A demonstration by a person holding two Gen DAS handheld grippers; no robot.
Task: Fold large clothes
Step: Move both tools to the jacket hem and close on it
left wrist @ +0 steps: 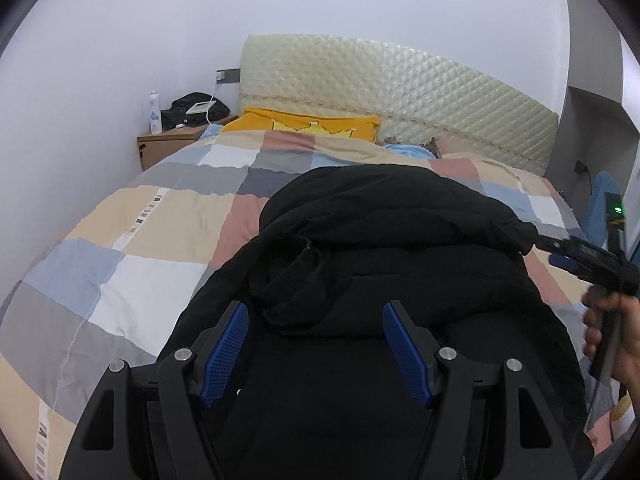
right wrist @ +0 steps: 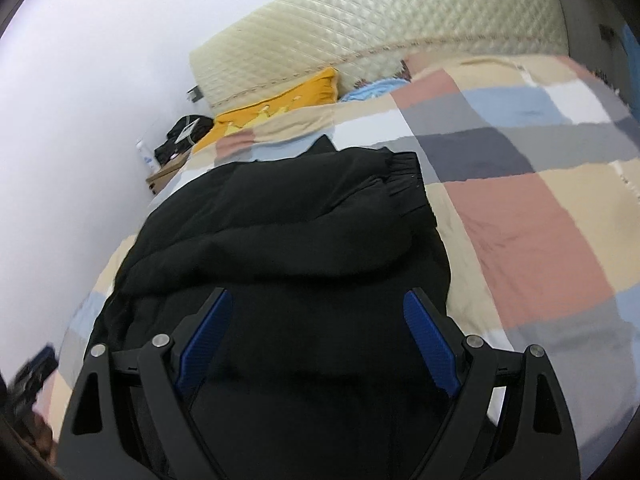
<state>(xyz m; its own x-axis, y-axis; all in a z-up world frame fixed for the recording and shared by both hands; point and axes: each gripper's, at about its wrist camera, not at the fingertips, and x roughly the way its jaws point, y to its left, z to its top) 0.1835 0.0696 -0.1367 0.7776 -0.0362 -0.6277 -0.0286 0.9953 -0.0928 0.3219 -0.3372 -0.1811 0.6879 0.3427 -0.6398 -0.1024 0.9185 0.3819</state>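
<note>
A large black padded jacket (left wrist: 384,240) lies partly folded on a bed with a checked quilt (left wrist: 152,232). My left gripper (left wrist: 315,308) hovers open over the jacket's near part, blue pads (left wrist: 224,352) wide apart with nothing pressed between them. In the right wrist view the same jacket (right wrist: 288,232) shows a sleeve with an elastic cuff (right wrist: 404,176) folded across its top. My right gripper (right wrist: 318,294) is open above the dark cloth. From the left wrist view, the right gripper (left wrist: 580,256) sits by the jacket's right edge, held by a hand (left wrist: 608,332).
A quilted cream headboard (left wrist: 400,92) and a yellow pillow (left wrist: 312,124) stand at the far end. A wooden nightstand (left wrist: 168,144) at the far left carries a white bottle (left wrist: 155,114) and a black bag (left wrist: 196,108). A white wall runs along the left.
</note>
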